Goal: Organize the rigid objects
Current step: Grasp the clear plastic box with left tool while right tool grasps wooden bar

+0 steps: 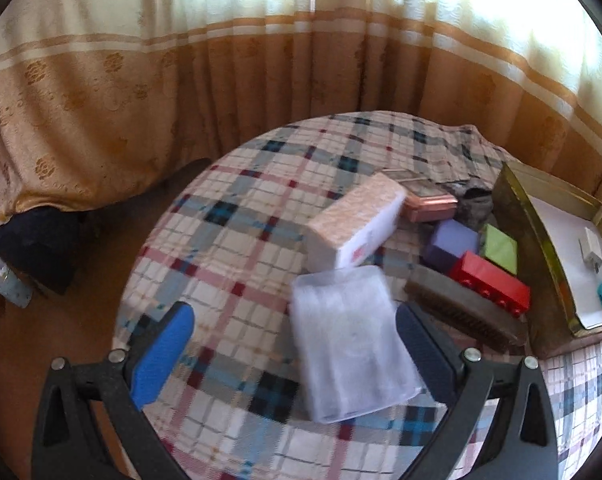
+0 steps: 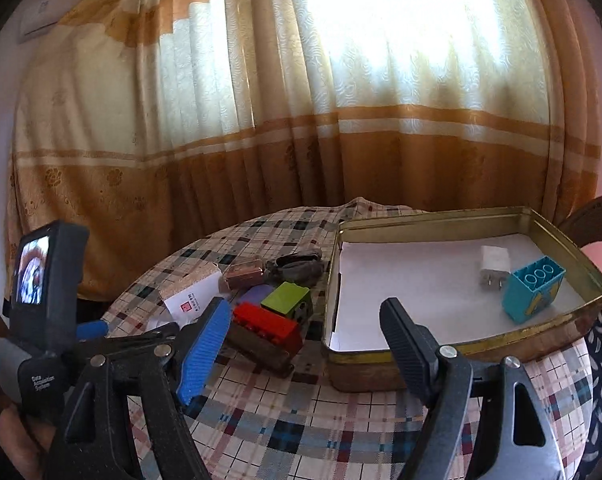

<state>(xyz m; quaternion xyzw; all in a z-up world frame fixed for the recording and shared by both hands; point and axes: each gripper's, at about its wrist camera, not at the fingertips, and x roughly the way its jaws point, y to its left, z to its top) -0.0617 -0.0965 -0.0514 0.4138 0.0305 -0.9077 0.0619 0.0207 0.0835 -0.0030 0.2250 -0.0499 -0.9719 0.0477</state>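
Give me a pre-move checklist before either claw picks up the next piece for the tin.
1. Left claw open: ok, nothing gripped.
2. Right claw open: ok, nothing between its fingers.
3. Gold tin has free floor: ok; only the white charger and teal block sit inside.
4. Clear plastic case lined up with the left claw: ok, it lies between the fingers, untouched.
5. Red brick free to lift: cannot tell; it lies against the dark comb and green block.
6. Picture sharpness: not ok, left view blurred.
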